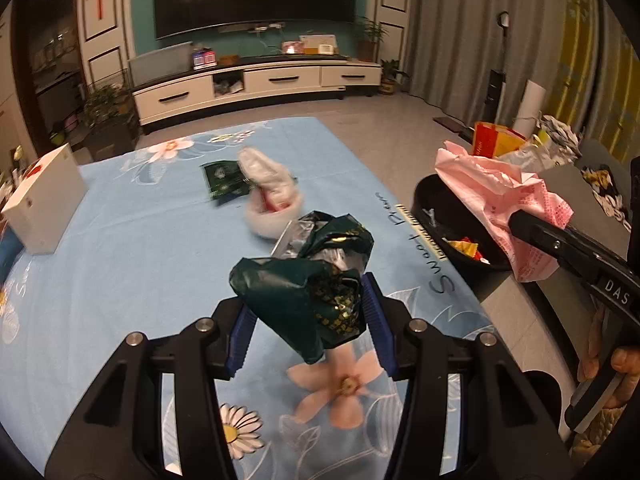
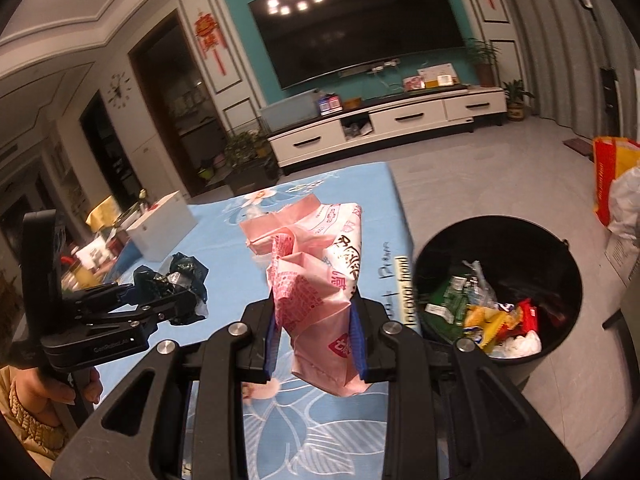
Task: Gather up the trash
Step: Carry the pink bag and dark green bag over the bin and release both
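Trash sits in both grips: the left hand-held gripper is clamped on a dark green wrapper above the desk, and the right hand-held gripper pinches a pink bag near the desk's right edge. The carry step looks underway. Next, I'd judge, each must swing over the black bin beside that edge and let go. A white wrapper and another green one lie mid-desk.

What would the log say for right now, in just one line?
left tool: shut on green wrapper | right tool: shut on pink wrapper | black bin: beside table, holds trash | both wrappers not yet dropped
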